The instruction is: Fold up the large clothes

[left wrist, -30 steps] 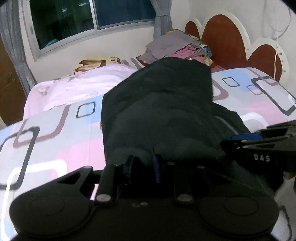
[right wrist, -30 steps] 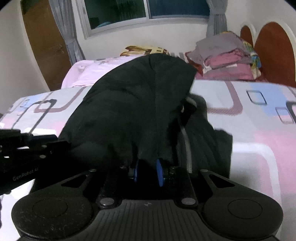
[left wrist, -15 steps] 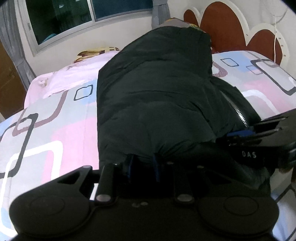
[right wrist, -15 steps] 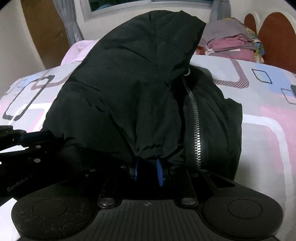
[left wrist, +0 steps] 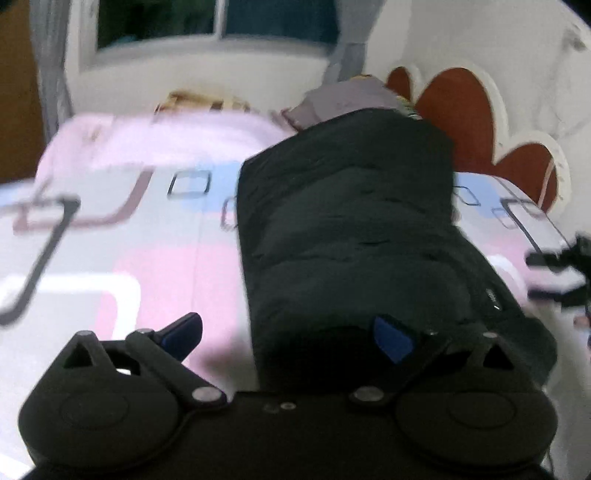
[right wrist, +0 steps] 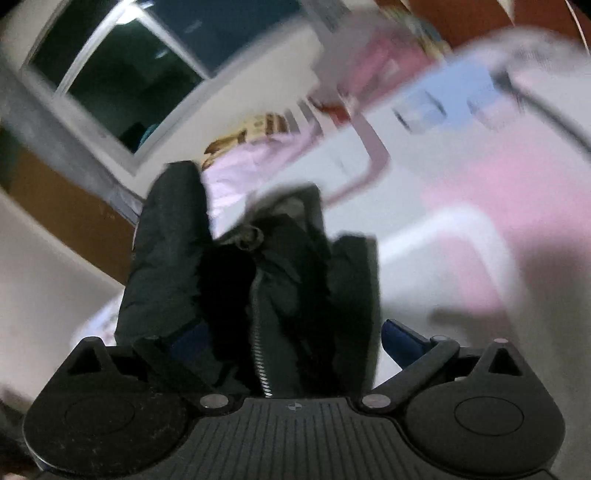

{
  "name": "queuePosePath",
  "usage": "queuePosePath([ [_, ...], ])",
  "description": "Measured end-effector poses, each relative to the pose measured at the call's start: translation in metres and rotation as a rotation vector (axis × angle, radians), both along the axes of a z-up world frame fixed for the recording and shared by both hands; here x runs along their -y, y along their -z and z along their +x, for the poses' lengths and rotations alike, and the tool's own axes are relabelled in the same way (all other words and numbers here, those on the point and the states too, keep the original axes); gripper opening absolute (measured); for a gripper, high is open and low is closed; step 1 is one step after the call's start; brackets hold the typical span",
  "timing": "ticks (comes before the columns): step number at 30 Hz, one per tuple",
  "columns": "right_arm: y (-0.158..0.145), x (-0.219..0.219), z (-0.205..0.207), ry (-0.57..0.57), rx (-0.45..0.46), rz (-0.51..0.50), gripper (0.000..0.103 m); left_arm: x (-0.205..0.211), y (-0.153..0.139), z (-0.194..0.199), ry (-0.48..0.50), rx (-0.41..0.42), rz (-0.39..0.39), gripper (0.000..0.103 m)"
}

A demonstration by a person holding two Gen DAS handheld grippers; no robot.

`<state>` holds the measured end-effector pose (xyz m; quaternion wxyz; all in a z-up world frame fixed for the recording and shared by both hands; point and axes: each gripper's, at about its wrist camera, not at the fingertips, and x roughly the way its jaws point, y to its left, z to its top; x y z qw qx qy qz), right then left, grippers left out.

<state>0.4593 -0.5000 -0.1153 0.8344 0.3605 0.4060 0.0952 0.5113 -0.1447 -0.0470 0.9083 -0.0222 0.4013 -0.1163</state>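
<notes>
A black puffer jacket [left wrist: 354, 236] lies folded lengthwise on the patterned bed [left wrist: 122, 266], its near edge just in front of my left gripper [left wrist: 288, 338]. The left gripper is open and empty, its blue-padded fingers [left wrist: 393, 338] spread wide. In the tilted, blurred right wrist view the jacket [right wrist: 258, 280] with its zipper sits between the spread fingers of my right gripper [right wrist: 295, 341], which is open. The right gripper also shows at the right edge of the left wrist view [left wrist: 557, 273].
A pile of folded clothes [left wrist: 347, 99] lies at the head of the bed by the red and white headboard [left wrist: 465, 110]. A pink blanket [left wrist: 155, 140] lies at the far left under the window [left wrist: 207, 18].
Both grippers have opened and let go of the jacket, which now lies folded over on the bed. The right gripper has swung and tilted, blurring its view.
</notes>
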Motion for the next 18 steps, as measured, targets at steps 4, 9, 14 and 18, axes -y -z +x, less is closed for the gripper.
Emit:
queuePosePath([
  [4,0.028,0.007,0.008,-0.015,-0.069,0.071,0.100,-0.019,0.015,0.019,-0.018,-0.061,-0.146,0.103],
  [9,0.047,0.000,0.017,-0.065,-0.074,0.154,0.089,-0.032,0.030,0.041,-0.007,-0.107,-0.274,0.103],
  [14,0.043,-0.066,0.044,-0.195,-0.043,0.076,0.093,-0.018,0.046,0.054,0.047,-0.170,-0.368,0.103],
  [18,0.043,-0.065,0.050,-0.231,-0.056,0.103,0.093,-0.011,0.043,0.059,0.066,-0.167,-0.338,0.103],
])
